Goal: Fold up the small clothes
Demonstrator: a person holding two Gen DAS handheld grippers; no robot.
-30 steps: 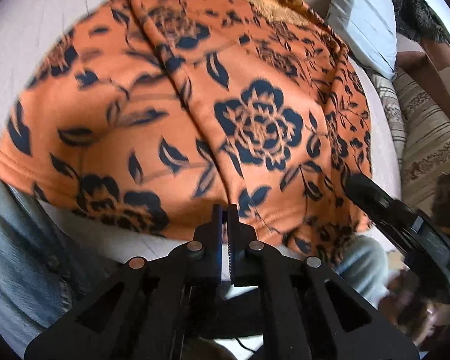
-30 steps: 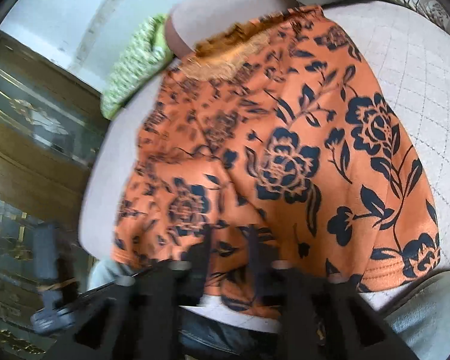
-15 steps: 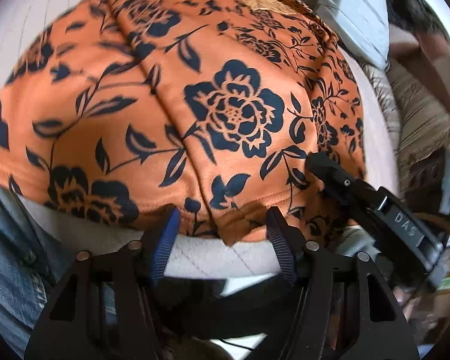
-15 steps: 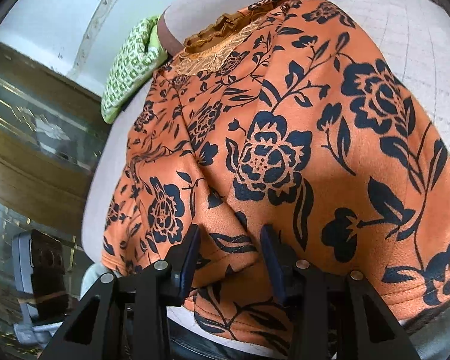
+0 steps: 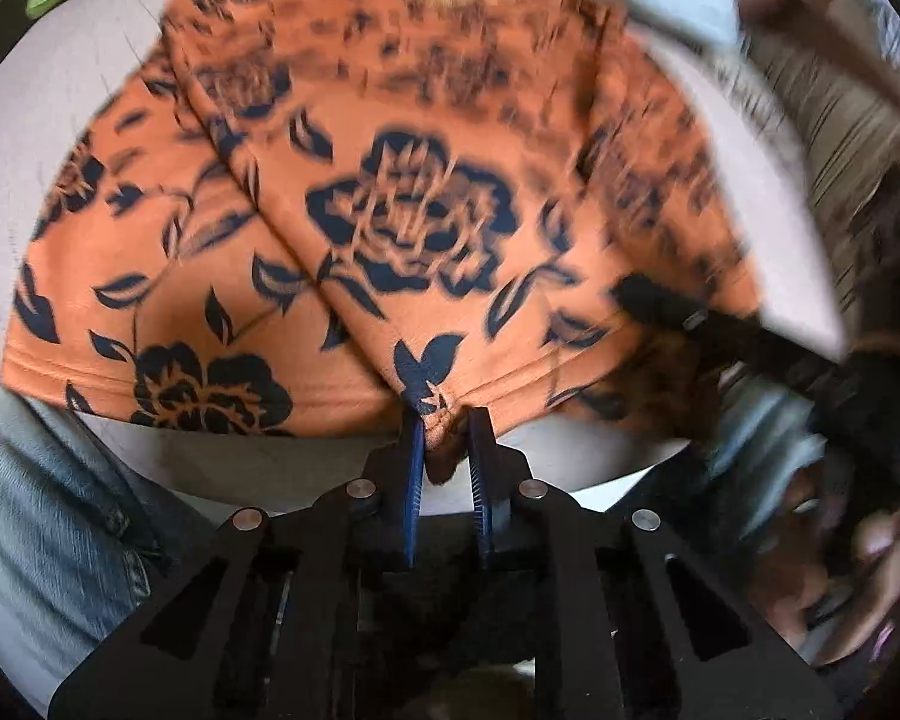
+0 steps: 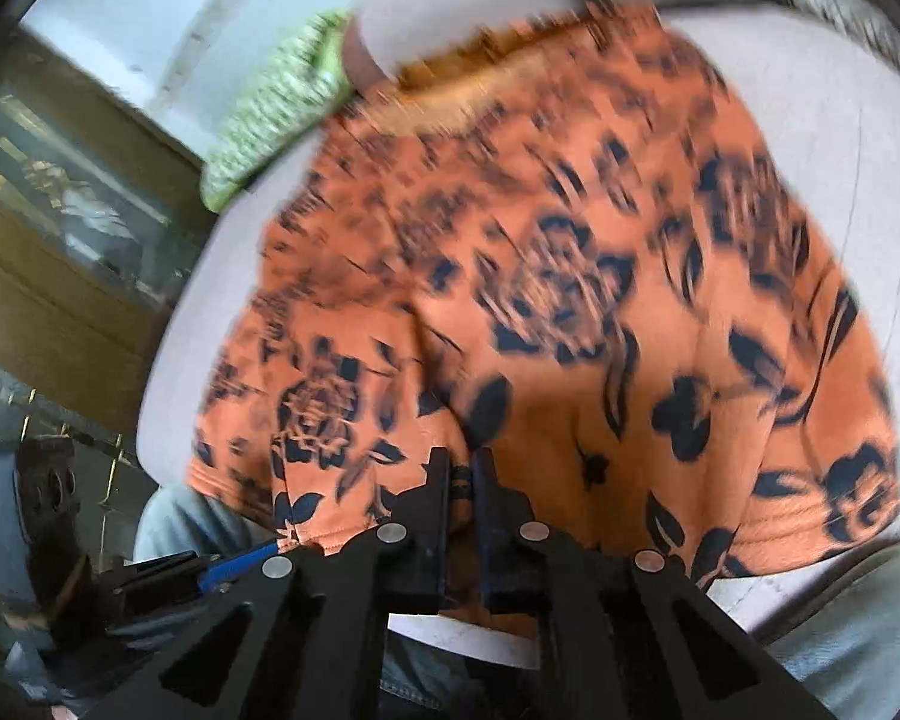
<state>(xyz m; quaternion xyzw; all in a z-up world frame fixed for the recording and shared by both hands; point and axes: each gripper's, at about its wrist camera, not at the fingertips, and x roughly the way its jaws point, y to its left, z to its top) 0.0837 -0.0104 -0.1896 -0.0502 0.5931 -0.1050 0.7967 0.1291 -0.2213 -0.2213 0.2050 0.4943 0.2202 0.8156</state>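
Orange floral garment (image 5: 390, 228) on a pale cushion (image 5: 78, 120).

The garment is orange with a dark navy print of large roses, leaves and thin stems; its far edge carries a darker, golden-brown trim (image 6: 450, 69). The cushion under it is off-white with faint quilted lines. A green cloth (image 6: 276, 114) with a small pale pattern lies beyond it. The left gripper (image 5: 444, 438) is black with blue pads (image 5: 415, 480) and silver pivot pins; the right gripper (image 6: 461, 480) is black too. Jeans (image 5: 48, 510) at the near edge are light faded blue. Dark brown wooden furniture (image 6: 60, 276) with glass shows to one side.
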